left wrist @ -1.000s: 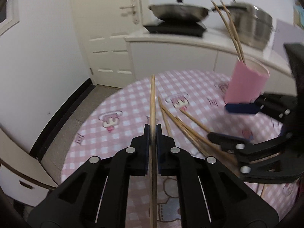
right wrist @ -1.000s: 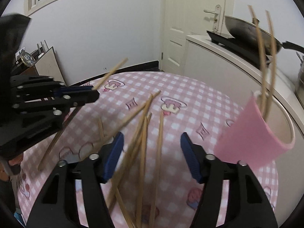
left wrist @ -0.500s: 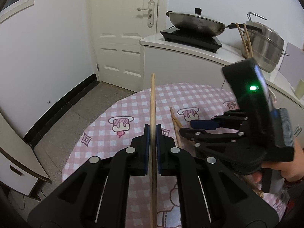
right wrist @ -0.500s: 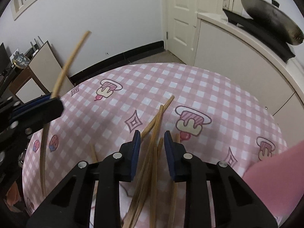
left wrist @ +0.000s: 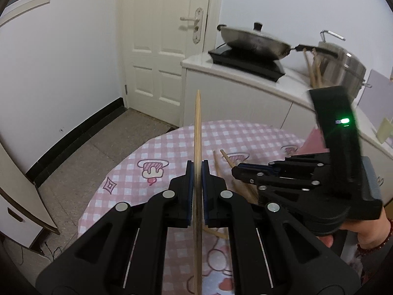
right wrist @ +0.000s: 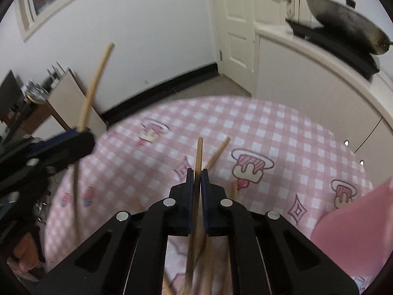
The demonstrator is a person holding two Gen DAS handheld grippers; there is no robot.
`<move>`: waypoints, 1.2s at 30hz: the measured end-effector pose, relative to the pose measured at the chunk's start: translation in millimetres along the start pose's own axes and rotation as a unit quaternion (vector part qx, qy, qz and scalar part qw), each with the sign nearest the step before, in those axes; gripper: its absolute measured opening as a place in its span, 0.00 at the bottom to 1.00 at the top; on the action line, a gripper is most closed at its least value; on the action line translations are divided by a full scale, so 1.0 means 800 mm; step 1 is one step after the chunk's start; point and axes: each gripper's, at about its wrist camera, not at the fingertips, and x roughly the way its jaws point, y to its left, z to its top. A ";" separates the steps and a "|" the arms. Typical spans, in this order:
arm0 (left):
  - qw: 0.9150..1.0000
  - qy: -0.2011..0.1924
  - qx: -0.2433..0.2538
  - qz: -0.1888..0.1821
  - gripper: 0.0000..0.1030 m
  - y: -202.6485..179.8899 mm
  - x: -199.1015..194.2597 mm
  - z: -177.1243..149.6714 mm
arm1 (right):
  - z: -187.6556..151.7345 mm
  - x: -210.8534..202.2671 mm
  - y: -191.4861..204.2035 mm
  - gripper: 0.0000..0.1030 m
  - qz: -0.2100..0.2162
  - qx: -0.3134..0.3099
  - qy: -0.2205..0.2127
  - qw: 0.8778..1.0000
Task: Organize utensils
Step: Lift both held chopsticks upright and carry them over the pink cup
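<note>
A single wooden chopstick (left wrist: 197, 132) is clamped between the blue pads of the left gripper (left wrist: 197, 175), its jaws drawn in tight against the wood; the stick runs straight out past the fingertips above the pink checked tablecloth (left wrist: 172, 147). In the right wrist view the same chopstick is seen rising at a slant out of that gripper at the left edge.

The right gripper (right wrist: 197, 179) has just been closing, and its pads now pinch a second chopstick (right wrist: 198, 152) — the tip pokes out ahead of the fingertips, while the rest runs back beneath the gripper body, blurred. More loose chopsticks (right wrist: 217, 153) lie on the cloth just beside and under it; in the left wrist view a few of them (left wrist: 227, 158) show between the two grippers.

The pink cup (right wrist: 356, 223) sits at the right edge of the table, mostly hidden in the left wrist view behind the right gripper's body, with chopsticks standing (left wrist: 313, 70) above it. On the white counter behind — a wok (left wrist: 253, 43) on an induction hob (left wrist: 245, 61), and a steel pot (left wrist: 346, 70).
</note>
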 end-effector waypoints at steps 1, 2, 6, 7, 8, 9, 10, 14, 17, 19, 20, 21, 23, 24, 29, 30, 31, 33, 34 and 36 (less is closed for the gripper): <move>1.000 -0.005 0.000 -0.002 0.06 -0.003 -0.006 0.002 | 0.000 -0.015 0.002 0.04 0.007 0.001 -0.013 1.000; 1.000 -0.009 0.001 -0.003 0.06 -0.006 -0.012 0.004 | 0.001 -0.027 0.004 0.04 0.011 0.000 -0.023 1.000; 0.999 -0.031 0.005 -0.018 0.06 -0.023 -0.045 0.014 | 0.000 -0.085 0.008 0.04 0.019 -0.005 -0.068 0.998; 0.999 -0.037 0.006 -0.020 0.06 -0.028 -0.054 0.016 | -0.001 -0.101 0.009 0.04 0.023 -0.005 -0.079 0.997; 0.999 -0.043 0.008 -0.024 0.06 -0.034 -0.064 0.018 | -0.001 -0.112 0.008 0.04 0.027 -0.005 -0.086 0.996; 0.998 -0.048 0.010 -0.027 0.06 -0.038 -0.071 0.019 | -0.002 -0.127 0.008 0.04 0.029 -0.006 -0.096 0.995; 0.998 -0.054 0.013 -0.028 0.06 -0.044 -0.079 0.021 | -0.004 -0.142 0.008 0.04 0.030 -0.008 -0.108 0.994; 0.996 -0.072 0.025 -0.038 0.06 -0.068 -0.108 0.028 | -0.007 -0.189 0.011 0.04 0.032 -0.015 -0.140 0.990; 0.995 -0.090 0.030 -0.038 0.06 -0.085 -0.128 0.035 | -0.009 -0.220 0.011 0.04 0.028 -0.020 -0.163 0.986; 0.994 -0.100 0.033 -0.041 0.06 -0.096 -0.139 0.040 | -0.010 -0.239 0.010 0.04 0.020 -0.023 -0.177 0.984; 0.993 -0.106 0.035 -0.044 0.06 -0.103 -0.146 0.043 | -0.010 -0.242 0.008 0.04 0.015 -0.025 -0.183 0.983; 0.992 -0.111 0.037 -0.046 0.06 -0.109 -0.149 0.046 | -0.010 -0.251 0.005 0.04 0.010 -0.026 -0.189 0.982; 0.990 -0.124 0.045 -0.047 0.06 -0.124 -0.156 0.054 | -0.008 -0.268 -0.002 0.04 0.001 -0.026 -0.202 0.979; 0.990 -0.127 0.045 -0.048 0.06 -0.129 -0.158 0.057 | -0.008 -0.273 -0.004 0.04 -0.003 -0.027 -0.206 0.978; 0.986 -0.149 0.044 -0.067 0.06 -0.156 -0.152 0.082 | 0.000 -0.312 -0.020 0.04 -0.031 -0.028 -0.236 0.971; 0.985 -0.154 0.041 -0.072 0.06 -0.160 -0.150 0.088 | 0.004 -0.319 -0.024 0.04 -0.039 -0.028 -0.242 0.969; 0.983 -0.160 0.038 -0.076 0.06 -0.165 -0.147 0.093 | 0.008 -0.324 -0.028 0.04 -0.046 -0.028 -0.246 0.968; 0.981 -0.173 0.032 -0.079 0.06 -0.175 -0.141 0.103 | 0.013 -0.329 -0.035 0.04 -0.059 -0.027 -0.253 0.965; 0.980 -0.176 0.028 -0.085 0.06 -0.179 -0.137 0.108 | 0.016 -0.330 -0.039 0.04 -0.066 -0.026 -0.256 0.964; 0.978 -0.186 0.019 -0.090 0.06 -0.186 -0.129 0.116 | 0.019 -0.333 -0.047 0.04 -0.077 -0.025 -0.262 0.962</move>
